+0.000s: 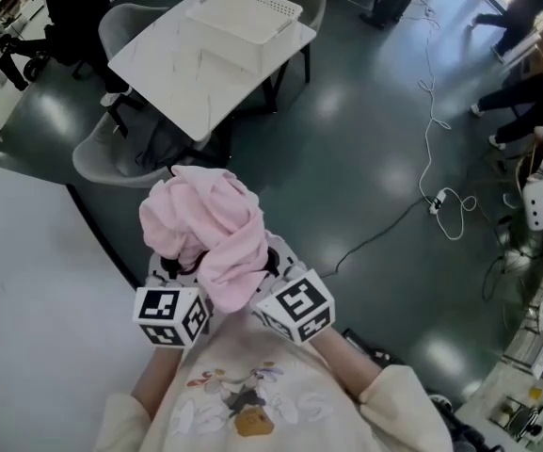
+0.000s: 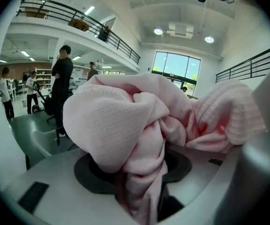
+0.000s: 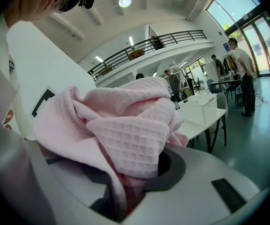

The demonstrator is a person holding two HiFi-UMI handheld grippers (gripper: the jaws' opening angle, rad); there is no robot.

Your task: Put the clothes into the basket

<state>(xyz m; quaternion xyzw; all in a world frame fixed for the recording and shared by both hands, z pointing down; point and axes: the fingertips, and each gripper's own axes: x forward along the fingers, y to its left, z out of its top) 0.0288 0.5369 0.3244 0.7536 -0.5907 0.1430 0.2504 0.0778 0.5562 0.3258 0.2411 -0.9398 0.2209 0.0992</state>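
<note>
Counter [image 1: 182, 78]: white, well ahead of my claws.
Basket [image 1: 245, 12]: white, slotted, on the counter's far end; looks empty.
Garment [image 1: 210, 229]: pink waffle-knit, bunched over both claws, no clear long axis; one flap hangs back towards me.
Claws: left claw [image 1: 175, 290] and right claw [image 1: 285, 285] each clamp a fold.
Progress: lifted; reaching the basket and dropping it in remain.

Open floor [image 1: 346, 149] toward the white table [image 1: 172, 64] (grey chairs [image 1: 97, 158] round it), loose cable [image 1: 438, 203] at right
</note>
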